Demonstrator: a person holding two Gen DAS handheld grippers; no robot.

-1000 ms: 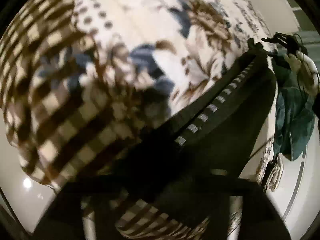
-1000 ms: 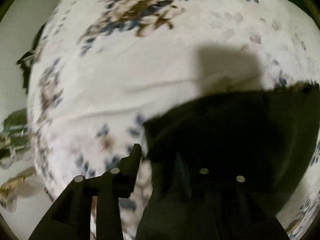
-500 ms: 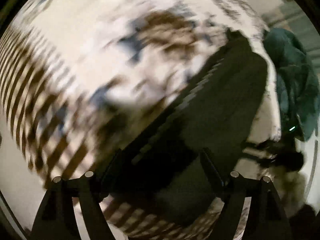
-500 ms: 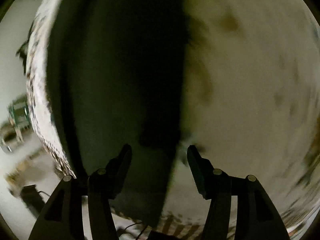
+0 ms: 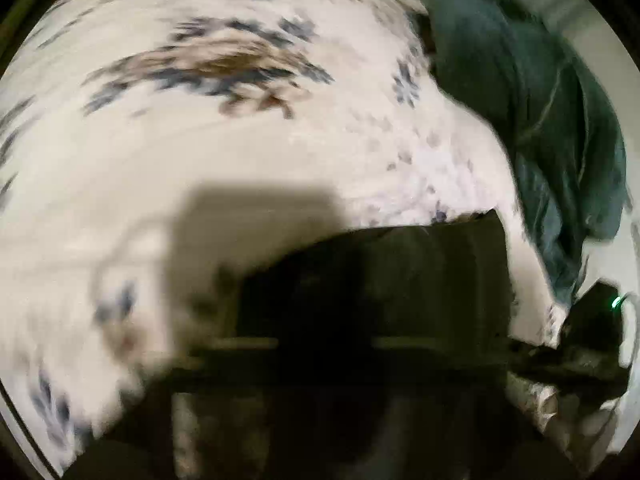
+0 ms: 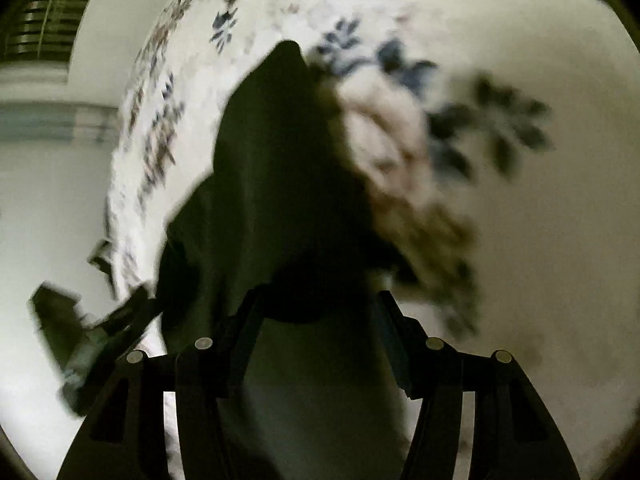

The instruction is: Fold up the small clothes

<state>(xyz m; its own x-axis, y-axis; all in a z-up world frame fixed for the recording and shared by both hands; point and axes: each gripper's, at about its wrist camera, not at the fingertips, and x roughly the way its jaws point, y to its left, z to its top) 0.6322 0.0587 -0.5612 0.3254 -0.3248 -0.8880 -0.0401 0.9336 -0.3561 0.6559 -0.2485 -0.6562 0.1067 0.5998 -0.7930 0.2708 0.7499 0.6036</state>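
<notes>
A small black garment (image 5: 372, 280) lies on a white floral bedspread (image 5: 240, 140). In the left wrist view it fills the lower middle and covers my left gripper (image 5: 324, 360), whose fingers are lost in the dark and blur. In the right wrist view the same black garment (image 6: 280, 184) stretches away from my right gripper (image 6: 320, 308). The right fingers (image 6: 248, 320) stand apart with the cloth's near edge lying between and over them.
A dark green garment (image 5: 552, 120) lies heaped off the bed's right edge in the left wrist view. The other gripper's body (image 5: 592, 340) shows at lower right there, and at lower left in the right wrist view (image 6: 80, 340). Pale floor (image 6: 52, 200) lies left of the bed.
Both views have swung fast. The checked cloth left the left view and the garment now covers the left fingers. The right gripper stays spread, now along the garment's length.
</notes>
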